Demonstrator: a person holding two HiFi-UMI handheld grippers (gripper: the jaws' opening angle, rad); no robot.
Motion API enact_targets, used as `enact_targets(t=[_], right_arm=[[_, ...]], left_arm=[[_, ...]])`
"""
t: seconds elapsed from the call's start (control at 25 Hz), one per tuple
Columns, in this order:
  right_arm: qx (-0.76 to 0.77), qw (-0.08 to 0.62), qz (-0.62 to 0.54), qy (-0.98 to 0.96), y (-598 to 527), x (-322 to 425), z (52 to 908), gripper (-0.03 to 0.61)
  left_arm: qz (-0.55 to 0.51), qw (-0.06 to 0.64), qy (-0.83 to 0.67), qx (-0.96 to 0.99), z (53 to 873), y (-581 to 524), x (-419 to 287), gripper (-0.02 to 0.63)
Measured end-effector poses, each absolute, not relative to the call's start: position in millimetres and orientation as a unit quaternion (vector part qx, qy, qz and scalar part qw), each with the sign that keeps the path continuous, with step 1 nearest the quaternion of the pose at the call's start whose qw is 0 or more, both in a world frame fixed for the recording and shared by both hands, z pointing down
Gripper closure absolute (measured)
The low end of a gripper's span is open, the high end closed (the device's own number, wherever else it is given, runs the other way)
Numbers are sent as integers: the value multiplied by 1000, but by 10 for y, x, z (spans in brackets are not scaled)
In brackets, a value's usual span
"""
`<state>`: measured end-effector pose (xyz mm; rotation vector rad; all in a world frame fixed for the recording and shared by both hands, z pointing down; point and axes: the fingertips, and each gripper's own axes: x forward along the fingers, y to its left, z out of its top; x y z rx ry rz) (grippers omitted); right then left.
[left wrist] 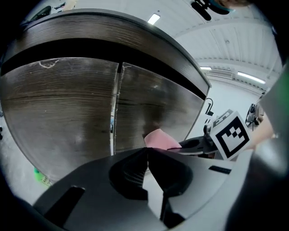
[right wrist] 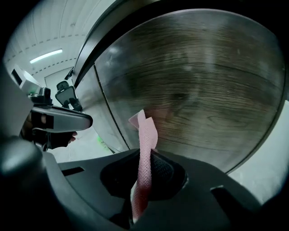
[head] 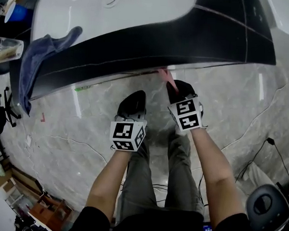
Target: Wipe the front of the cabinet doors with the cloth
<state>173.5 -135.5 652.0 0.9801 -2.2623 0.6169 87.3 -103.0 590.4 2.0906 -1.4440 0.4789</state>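
A pink cloth [right wrist: 145, 149] stands up between the jaws of my right gripper [right wrist: 144, 155], which is shut on it. The cloth's top edge lies close to the dark wood-grain cabinet door [right wrist: 203, 85]; touching or not, I cannot tell. In the head view the right gripper [head: 175, 88] points at the cabinet's lower edge with the pink cloth [head: 168, 78] sticking out. My left gripper [head: 132, 106] is held left of it, shut and empty. The left gripper view shows both cabinet doors [left wrist: 67, 103], the seam between them, and the pink cloth [left wrist: 159, 139] at the right gripper's tip.
A white countertop [head: 92, 10] with a dark front tops the cabinet. A blue-grey towel [head: 37, 55] hangs over its left end. The floor [head: 73, 142] is grey marble-look tile. Clutter stands at the far left, and a wheeled black object [head: 268, 210] at the lower right.
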Motion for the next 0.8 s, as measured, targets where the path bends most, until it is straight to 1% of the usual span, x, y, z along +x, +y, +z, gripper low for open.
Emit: enact_targets(t=[0.52,0.8], right_arm=[[446,284,256,-809,-1507,2824,6554,537],[471,285,263,-792,-1527,3264,6590,537]], left_arm=[[193,269,-498,801,5935,-1149,1626,603],[205,258,-477,815,5942,-1206,1960,603]])
